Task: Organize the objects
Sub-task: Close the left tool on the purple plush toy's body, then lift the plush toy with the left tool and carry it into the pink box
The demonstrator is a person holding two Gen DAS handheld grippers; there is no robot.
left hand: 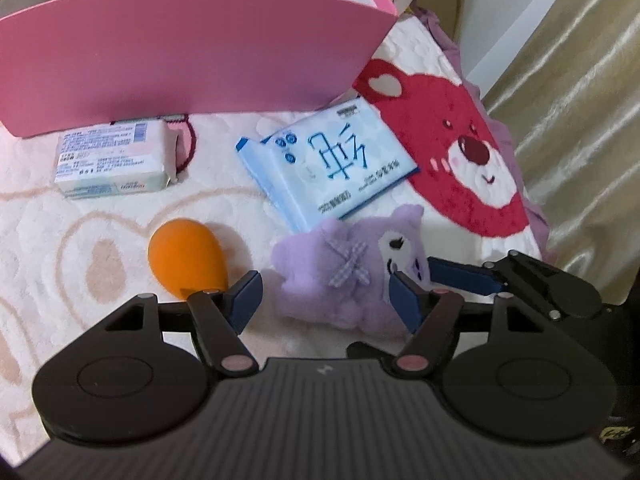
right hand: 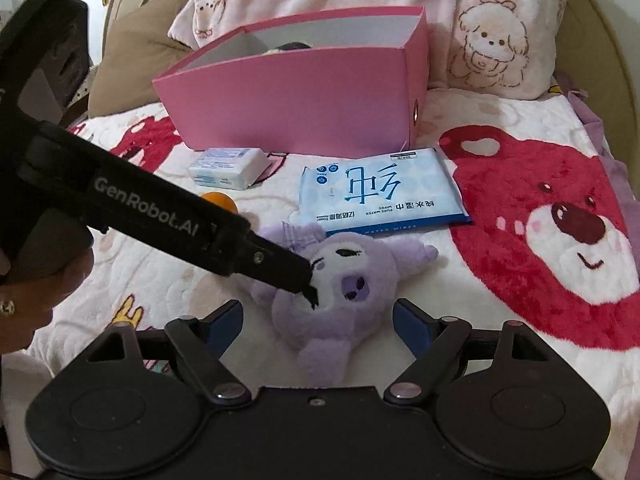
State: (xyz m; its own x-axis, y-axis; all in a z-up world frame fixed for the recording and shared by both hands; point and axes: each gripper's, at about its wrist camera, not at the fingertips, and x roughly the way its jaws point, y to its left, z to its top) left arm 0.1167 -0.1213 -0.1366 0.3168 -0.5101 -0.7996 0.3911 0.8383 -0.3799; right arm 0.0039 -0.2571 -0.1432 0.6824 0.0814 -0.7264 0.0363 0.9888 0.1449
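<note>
The purple plush toy [right hand: 340, 292] lies just in front of the wet wipes pack [right hand: 380, 196]. Your left gripper [left hand: 324, 300] and right gripper [right hand: 318, 326] both straddle it, jaws spread, gripping nothing.

Purple plush toy [right hand: 332, 292] lies between the right gripper's [right hand: 318, 320] spread jaws.

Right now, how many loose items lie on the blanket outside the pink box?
4: soap packet by the box front, wipes pack right of it, orange sponge, purple plush nearest. Others may be hidden.
</note>
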